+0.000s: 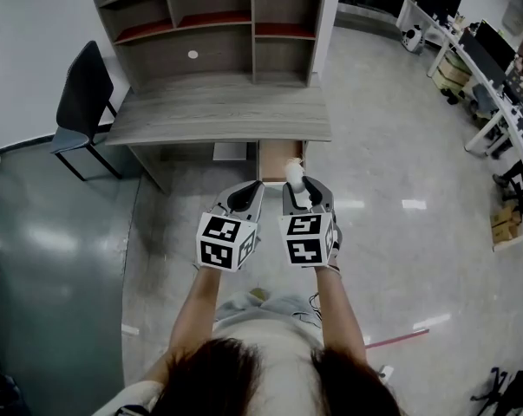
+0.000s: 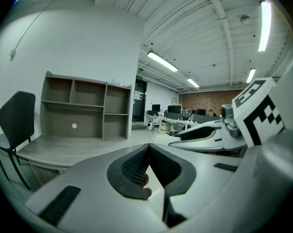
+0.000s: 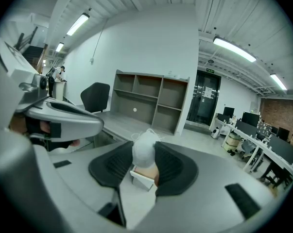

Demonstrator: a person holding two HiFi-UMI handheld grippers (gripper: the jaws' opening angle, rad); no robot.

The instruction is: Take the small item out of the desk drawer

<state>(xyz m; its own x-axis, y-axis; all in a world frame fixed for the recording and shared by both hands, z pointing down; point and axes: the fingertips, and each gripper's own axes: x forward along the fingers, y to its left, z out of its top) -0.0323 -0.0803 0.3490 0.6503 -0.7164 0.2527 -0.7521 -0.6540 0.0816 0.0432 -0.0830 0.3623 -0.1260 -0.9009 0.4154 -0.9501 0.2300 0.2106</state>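
A small white rounded item (image 3: 145, 149) sits between the dark pads of my right gripper (image 3: 146, 155), which is shut on it. In the head view the same item (image 1: 293, 172) shows at the tip of the right gripper (image 1: 295, 183), held in the air just in front of the open desk drawer (image 1: 278, 160). The drawer (image 3: 142, 179) appears below the jaws in the right gripper view. My left gripper (image 1: 251, 191) hangs beside the right one, shut with nothing in it; its tips (image 2: 148, 148) meet. The grey desk (image 1: 218, 111) carries a shelf unit (image 1: 213, 24).
A black chair (image 1: 83, 94) stands at the desk's left end. Office desks with monitors (image 1: 487, 55) line the far right. The floor around me is pale and glossy, with a red strip (image 1: 395, 341) lying near my right side.
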